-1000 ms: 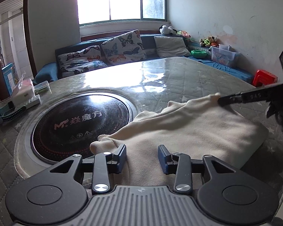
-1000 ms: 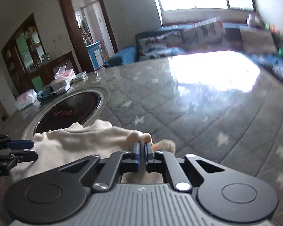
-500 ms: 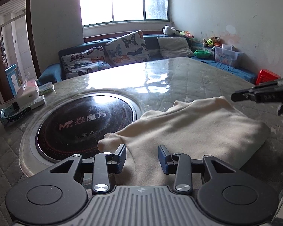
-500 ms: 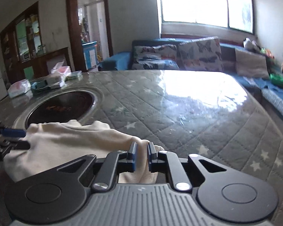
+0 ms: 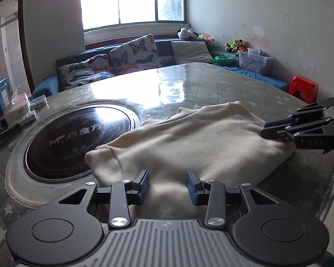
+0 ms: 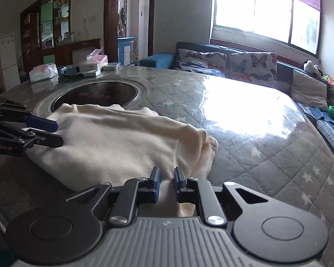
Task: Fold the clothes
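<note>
- A cream folded garment (image 5: 189, 142) lies on the quilted table (image 5: 222, 82) near its near edge, its left end lapping the rim of the round black cooktop (image 5: 78, 135).
- The left gripper (image 5: 167, 187) hovers at the garment's near edge, fingers moderately apart and gripping nothing.
- The right gripper (image 6: 167, 183) sits at the garment's right end, fingers narrowly parted, cloth showing in the gap but not pinched.

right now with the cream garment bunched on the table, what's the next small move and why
Probably close the left hand-held gripper on the near edge of the cream fleece garment. Its jaws stand apart over that edge, gripping nothing, while the right hand-held gripper has a narrow gap with cloth between the pads. Part of the garment drapes over the round black cooktop.
</note>
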Motion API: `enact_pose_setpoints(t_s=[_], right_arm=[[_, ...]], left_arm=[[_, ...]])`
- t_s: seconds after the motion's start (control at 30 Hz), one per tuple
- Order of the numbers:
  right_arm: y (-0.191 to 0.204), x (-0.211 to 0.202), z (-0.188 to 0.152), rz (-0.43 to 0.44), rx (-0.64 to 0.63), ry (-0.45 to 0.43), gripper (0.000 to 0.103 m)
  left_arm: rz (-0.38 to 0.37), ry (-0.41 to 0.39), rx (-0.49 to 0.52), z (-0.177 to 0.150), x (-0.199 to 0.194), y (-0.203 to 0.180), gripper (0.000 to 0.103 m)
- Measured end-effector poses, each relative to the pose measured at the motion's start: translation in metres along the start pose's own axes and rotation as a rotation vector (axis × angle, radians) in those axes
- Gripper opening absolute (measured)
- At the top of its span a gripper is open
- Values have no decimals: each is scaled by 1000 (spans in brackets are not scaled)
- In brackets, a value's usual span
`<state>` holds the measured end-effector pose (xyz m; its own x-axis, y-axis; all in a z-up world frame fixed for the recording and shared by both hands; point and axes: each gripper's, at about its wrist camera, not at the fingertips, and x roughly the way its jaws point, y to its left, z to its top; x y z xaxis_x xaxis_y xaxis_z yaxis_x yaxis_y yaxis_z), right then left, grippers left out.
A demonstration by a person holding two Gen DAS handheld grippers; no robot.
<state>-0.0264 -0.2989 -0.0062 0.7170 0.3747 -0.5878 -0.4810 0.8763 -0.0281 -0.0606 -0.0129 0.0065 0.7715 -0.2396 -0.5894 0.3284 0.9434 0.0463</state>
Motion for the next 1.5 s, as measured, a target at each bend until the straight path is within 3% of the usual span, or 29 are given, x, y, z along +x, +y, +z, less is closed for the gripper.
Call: enact_pose_setpoints(t_s=[0.2, 0.3, 0.5, 0.73, 0.97, 1.3, 1.5], right_arm=[[4, -10, 7, 1, -24, -26, 14], [18, -15, 12, 58, -58, -43, 14], [41, -8, 14, 142, -107, -32, 14], [50, -1, 4, 146, -143, -10, 14], [59, -8, 15, 181, -187, -40, 15], [64, 5, 14, 207, -203, -1, 16], [58, 10, 21, 217, -180, 10, 21]], left_arm=[[-9, -28, 1, 9, -14, -5, 40], [-35, -50, 23, 13, -16, -15, 40], [-61, -36, 47, 12, -5, -31, 40], [-73, -16, 57, 1, 3, -34, 41], [-45, -36, 11, 5, -9, -23, 40], [-33, -29, -91, 0, -14, 5, 41], [19, -10, -133, 8, -3, 26, 40]])
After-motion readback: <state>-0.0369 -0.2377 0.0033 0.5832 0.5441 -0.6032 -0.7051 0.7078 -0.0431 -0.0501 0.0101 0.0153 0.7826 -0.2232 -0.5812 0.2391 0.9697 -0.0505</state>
